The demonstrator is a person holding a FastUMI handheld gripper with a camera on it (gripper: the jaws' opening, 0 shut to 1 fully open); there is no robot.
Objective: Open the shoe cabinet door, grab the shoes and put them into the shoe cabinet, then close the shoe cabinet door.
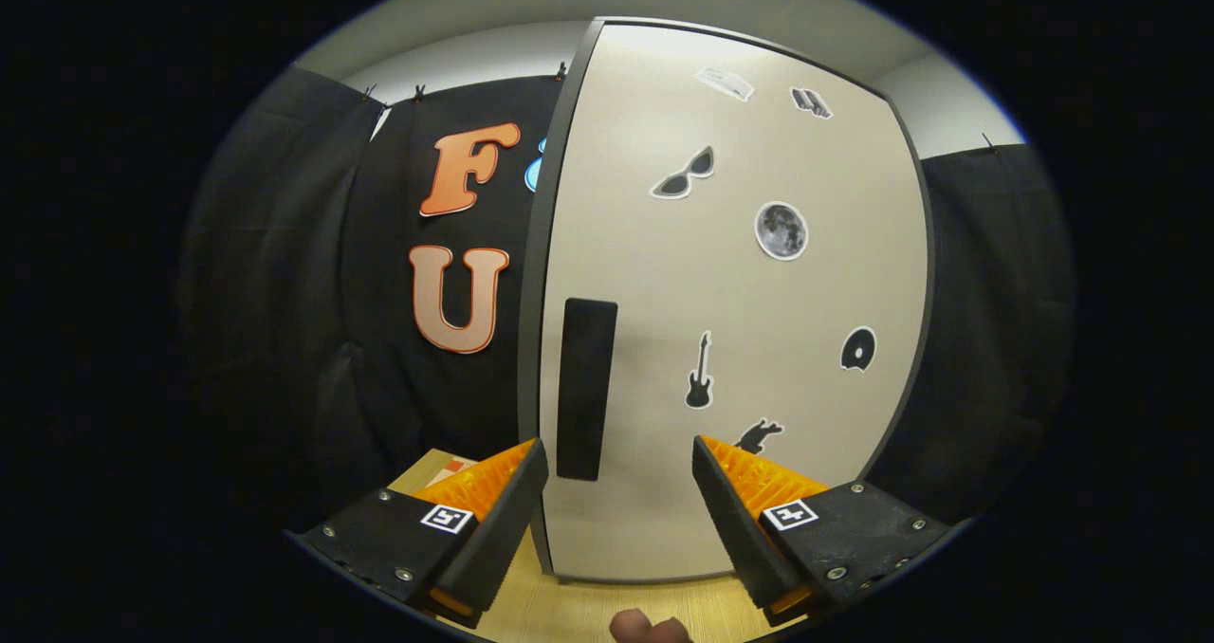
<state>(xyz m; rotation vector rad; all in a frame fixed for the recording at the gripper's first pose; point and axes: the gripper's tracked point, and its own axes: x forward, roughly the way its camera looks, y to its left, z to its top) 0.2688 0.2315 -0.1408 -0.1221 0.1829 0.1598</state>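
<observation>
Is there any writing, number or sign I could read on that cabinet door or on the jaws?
None legible.
cabinet door: picture stickers alone (sunglasses, moon, guitar), no words; the top two are too blurred to tell.
gripper, jaws open before the door's black handle: each finger carries a square coded marker, no letters.

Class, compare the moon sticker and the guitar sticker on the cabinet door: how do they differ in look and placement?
The moon sticker is a round grey disc; the guitar sticker is a slim black upright silhouette. The moon sits higher on the cabinet door; the guitar sits lower, closer to the black handle. Both are white-edged stickers on the shut door, beyond the open gripper, whose fingers touch nothing.
</observation>
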